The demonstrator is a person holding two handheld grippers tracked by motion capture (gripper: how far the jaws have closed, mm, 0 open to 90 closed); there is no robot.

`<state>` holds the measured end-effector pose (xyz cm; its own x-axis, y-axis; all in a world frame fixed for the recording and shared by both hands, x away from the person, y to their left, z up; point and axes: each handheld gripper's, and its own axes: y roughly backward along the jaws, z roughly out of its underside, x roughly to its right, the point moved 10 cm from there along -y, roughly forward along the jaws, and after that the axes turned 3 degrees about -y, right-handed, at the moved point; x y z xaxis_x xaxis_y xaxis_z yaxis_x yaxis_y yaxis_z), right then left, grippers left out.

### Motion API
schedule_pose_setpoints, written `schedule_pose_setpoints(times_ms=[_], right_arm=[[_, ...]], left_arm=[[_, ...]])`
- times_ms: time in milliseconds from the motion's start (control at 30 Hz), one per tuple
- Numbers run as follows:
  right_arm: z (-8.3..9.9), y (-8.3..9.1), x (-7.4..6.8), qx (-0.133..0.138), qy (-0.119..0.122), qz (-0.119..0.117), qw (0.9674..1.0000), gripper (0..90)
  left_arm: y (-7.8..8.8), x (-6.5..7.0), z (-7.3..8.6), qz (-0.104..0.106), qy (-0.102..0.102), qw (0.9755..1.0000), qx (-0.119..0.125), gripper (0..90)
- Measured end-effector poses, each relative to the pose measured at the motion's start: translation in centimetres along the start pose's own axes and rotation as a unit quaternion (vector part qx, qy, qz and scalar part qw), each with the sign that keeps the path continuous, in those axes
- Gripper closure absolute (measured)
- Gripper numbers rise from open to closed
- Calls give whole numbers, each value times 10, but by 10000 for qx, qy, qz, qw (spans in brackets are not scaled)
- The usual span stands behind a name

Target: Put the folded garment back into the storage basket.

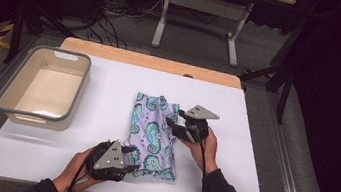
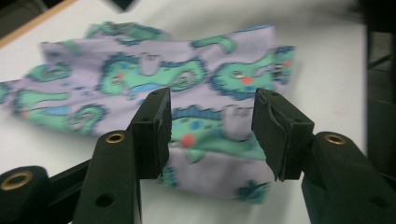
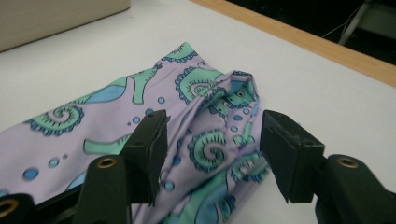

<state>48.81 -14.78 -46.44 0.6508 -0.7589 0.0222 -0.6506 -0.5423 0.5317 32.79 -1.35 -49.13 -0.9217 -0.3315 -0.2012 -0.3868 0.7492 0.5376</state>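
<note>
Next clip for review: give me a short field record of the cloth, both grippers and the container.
cloth: folded lilac fabric with green seahorse print, lying on the white table top
left gripper: jaws open, at the cloth's near edge, pads not pressing it
right gripper: jaws open, astride a bunched corner of the cloth
container: beige plastic bin with grey rim, left of the cloth, apart from it, nothing inside

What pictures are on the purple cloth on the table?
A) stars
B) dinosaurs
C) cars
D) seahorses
D: the purple cloth lying on the white table is printed with green seahorses with curly tails, seen close up past the open left claw and right claw.
</note>
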Motion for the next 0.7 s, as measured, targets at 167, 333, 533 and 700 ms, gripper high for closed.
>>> schedule_pose_setpoints(times_ms=[167, 333, 533, 700], right_arm=[[-13, -38, 2, -357, 6, 38, 9994, 385], [-9, -63, 2, -770, 79, 220, 9968, 412], [5, -77, 10, -1193, 37, 364, 9922, 700], [4, -71, 16, -1107, -156, 408, 9929, 872]], left_arm=[[-22, 20, 11, 267, -170, 9988, -376, 406], [-30, 22, 18, 218, -242, 9977, -599, 401], [-34, 16, 22, -51, -326, 9966, -756, 570], [-31, 13, 22, 60, -245, 9973, -695, 708]])
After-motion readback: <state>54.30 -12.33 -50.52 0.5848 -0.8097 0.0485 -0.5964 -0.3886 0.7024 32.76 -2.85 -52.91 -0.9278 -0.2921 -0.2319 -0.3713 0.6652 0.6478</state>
